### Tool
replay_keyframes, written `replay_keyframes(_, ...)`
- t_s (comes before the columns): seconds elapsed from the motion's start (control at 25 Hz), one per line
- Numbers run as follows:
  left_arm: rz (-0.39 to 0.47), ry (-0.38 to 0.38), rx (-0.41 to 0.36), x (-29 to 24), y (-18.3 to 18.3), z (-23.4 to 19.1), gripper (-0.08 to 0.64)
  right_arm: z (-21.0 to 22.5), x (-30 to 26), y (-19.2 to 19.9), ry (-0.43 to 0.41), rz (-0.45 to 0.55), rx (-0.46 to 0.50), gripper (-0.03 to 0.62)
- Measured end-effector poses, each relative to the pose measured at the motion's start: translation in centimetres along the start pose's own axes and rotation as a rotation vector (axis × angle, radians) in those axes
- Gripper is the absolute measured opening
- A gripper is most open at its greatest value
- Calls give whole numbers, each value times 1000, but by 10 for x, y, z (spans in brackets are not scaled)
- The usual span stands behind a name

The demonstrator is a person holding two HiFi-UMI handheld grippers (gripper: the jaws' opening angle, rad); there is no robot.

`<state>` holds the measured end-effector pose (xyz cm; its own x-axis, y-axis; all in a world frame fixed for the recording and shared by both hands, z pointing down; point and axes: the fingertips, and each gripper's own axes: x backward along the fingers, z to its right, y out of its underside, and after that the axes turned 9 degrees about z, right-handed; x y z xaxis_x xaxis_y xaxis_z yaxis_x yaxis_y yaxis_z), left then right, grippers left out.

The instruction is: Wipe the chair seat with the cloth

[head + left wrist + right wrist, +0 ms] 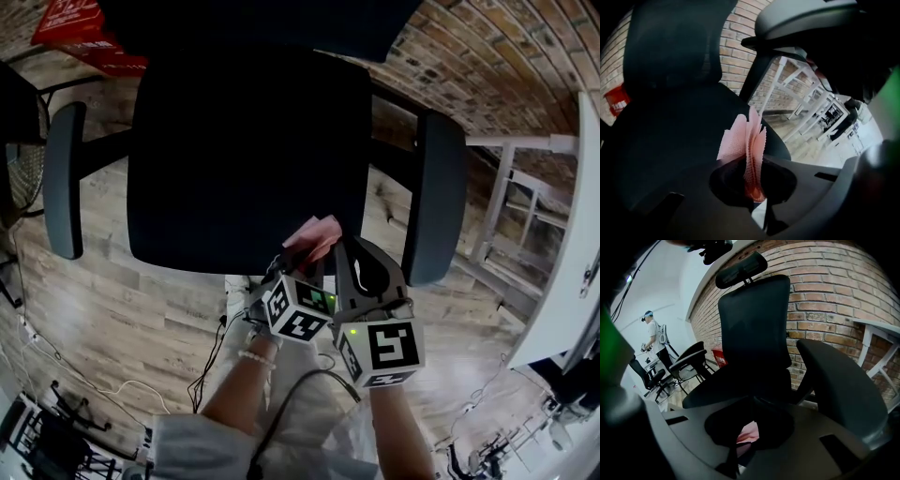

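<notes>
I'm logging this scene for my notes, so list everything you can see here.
Office chair: one, black, centre.
Armrests: two, dark grey, either side of its seat.
Cloth: one, pink, by the seat's front edge.
Brick wall: one, red-brown, behind the chair.
Floor: one, pale wood, underneath.
Table frame: one, white, right.
Sign: one, red, top left.
Other chairs: at least two, black, far room.
Person: one, white top, far room.
Left gripper: one, grey, shut on the cloth.
Right gripper: one, grey, beside the left; grip unclear.

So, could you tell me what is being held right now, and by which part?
The left gripper pinches the pink cloth by its bunched lower end.
</notes>
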<state>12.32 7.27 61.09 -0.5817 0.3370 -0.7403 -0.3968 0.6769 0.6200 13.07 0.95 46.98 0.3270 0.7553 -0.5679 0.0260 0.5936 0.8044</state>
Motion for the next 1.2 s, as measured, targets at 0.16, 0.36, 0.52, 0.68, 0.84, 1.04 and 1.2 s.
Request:
replay_keyframes(0.16,7,16,61,2,2,8,29,-2,3,-1,-2,-5,8,54)
replay_keyframes(0.36,14,13,68,11,8,-4,29,-14,-2,1,-20,-18,27,54)
replay_keyframes(0.52,-2,-46,110,29,28,-36,29,-29,-9,5,-40,-24,32,54)
replay_keyframes(0.68,-11,-107,124,55,53,-76,29,-46,-14,10,-63,-38,39,54)
replay_keyframes(0.84,-20,-158,103,84,70,-118,29,-64,-21,17,-90,-57,53,54)
replay_keyframes(1.04,-9,-248,113,125,91,-171,29,-91,-28,24,-125,-81,73,54)
replay_keyframes(1.2,-1,-340,163,161,106,-209,29,-112,-33,27,-144,-90,78,54)
